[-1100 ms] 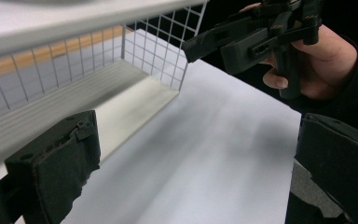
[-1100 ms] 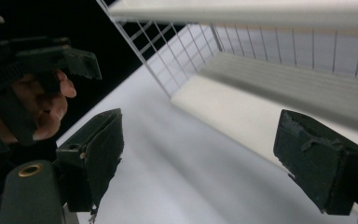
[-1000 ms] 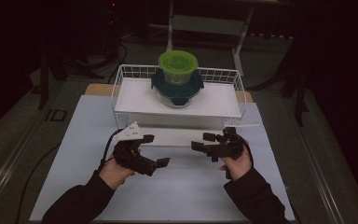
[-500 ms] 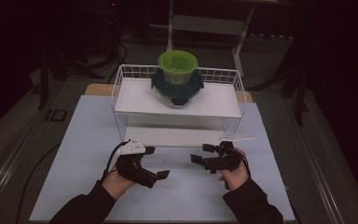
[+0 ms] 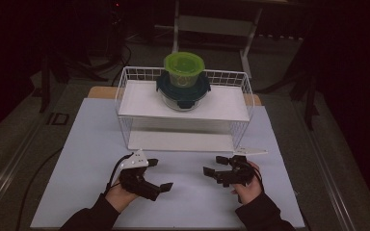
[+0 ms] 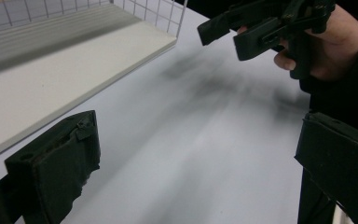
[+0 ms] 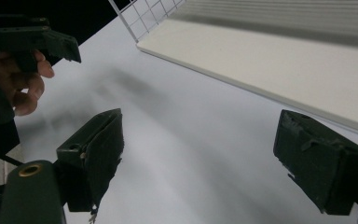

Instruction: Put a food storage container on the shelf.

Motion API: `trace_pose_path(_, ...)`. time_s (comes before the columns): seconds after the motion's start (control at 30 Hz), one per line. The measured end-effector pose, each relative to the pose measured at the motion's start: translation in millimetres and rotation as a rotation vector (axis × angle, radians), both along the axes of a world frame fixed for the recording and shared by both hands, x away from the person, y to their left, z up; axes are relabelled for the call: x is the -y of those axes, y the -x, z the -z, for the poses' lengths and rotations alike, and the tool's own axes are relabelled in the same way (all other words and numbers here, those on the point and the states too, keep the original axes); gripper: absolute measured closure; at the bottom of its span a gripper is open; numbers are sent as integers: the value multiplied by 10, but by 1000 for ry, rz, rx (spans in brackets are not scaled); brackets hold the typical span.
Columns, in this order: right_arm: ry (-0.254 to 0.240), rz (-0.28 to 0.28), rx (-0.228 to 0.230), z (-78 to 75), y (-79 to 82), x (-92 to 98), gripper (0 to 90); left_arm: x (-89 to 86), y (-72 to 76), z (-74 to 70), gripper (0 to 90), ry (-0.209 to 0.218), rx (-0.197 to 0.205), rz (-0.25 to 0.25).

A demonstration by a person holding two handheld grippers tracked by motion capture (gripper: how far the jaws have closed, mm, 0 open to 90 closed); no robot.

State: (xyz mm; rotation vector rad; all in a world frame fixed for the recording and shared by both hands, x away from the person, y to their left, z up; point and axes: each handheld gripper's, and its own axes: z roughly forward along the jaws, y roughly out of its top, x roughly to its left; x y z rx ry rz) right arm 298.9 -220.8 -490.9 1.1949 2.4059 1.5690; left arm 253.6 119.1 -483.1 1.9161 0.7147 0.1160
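Note:
A white wire rack (image 5: 124, 98) stands at the back of the pale table (image 5: 89, 144). On its upper shelf sits a clear bowl with a dark teal lid (image 5: 183, 92), and a green-lidded tub (image 5: 184, 65) is stacked on top of it. My left gripper (image 5: 159, 174) hovers over the table in front of the rack, open and holding nothing; its own view shows the left gripper (image 6: 196, 172) with jaws wide apart. My right gripper (image 5: 215, 165) faces it from the right, also open, and the right gripper (image 7: 207, 158) is likewise bare in its own view.
The rack's lower white board (image 5: 180, 141) lies just beyond both grippers, with the same board (image 6: 51, 79) at the upper left of the left gripper view. Dark floor surrounds the table, and a metal stand (image 5: 212, 24) rises behind it.
Both hands have drawn back from the rack toward the table's near edge, and the two grippers stay open and empty. The containers have not moved.

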Motion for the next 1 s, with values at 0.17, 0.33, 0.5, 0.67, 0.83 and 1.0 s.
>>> trace_pose_path(0.17,14,18,0,39,41,85,157,-54,-1,83,0,-10,0,-14)
trace_pose_path(0.33,15,41,-11,95,75,198,156,-109,9,149,0,1,6,-37)
trace_pose_path(0.5,14,66,-25,149,71,278,157,-126,11,197,0,-20,20,-43)
trace_pose_path(0.67,23,83,-25,176,45,305,156,-127,27,240,0,-43,27,-39)
trace_pose_path(0.83,30,78,-26,203,25,311,155,-124,13,266,0,-55,23,-33)
trace_pose_path(1.0,30,79,-31,214,21,317,155,-128,8,274,0,-52,19,-30)
